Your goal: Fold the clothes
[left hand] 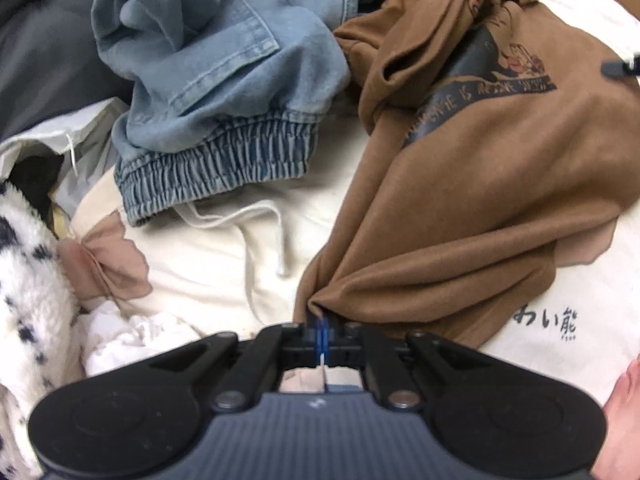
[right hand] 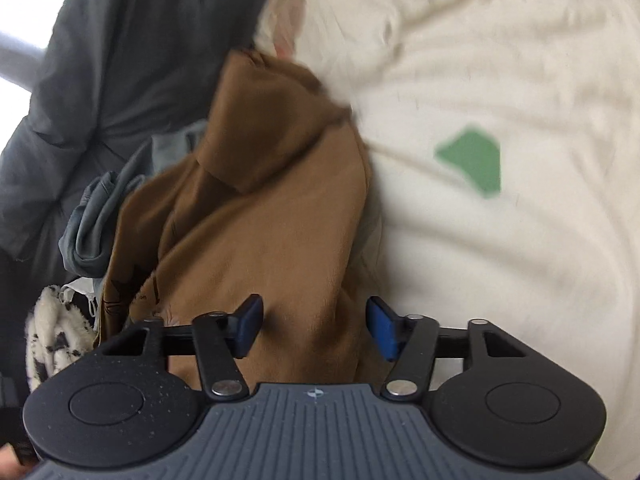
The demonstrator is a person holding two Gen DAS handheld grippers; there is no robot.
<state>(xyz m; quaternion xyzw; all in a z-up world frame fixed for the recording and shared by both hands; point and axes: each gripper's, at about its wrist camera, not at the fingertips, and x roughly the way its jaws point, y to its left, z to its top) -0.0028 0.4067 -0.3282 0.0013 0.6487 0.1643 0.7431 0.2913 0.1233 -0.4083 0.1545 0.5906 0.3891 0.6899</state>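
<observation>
A brown printed sweatshirt (left hand: pixel 480 208) lies crumpled on a cream sheet. My left gripper (left hand: pixel 322 326) is shut on a bunched edge of it, and the fabric pulls into a point at the blue pads. In the right wrist view the same brown sweatshirt (right hand: pixel 260 220) lies under my right gripper (right hand: pixel 316 326), which is open with its blue pads (right hand: pixel 250 326) on either side of the cloth, not closed on it. The right gripper's tip also shows at the far right of the left wrist view (left hand: pixel 622 67).
Light blue denim pants (left hand: pixel 224 92) with an elastic waistband lie beyond the left gripper. A cream hoodie with drawstring (left hand: pixel 224 256) lies beneath. A spotted fleece (left hand: pixel 28 280) is at left. A dark grey garment (right hand: pixel 120 60) lies at the back. The cream sheet (right hand: pixel 500 240) has coloured prints.
</observation>
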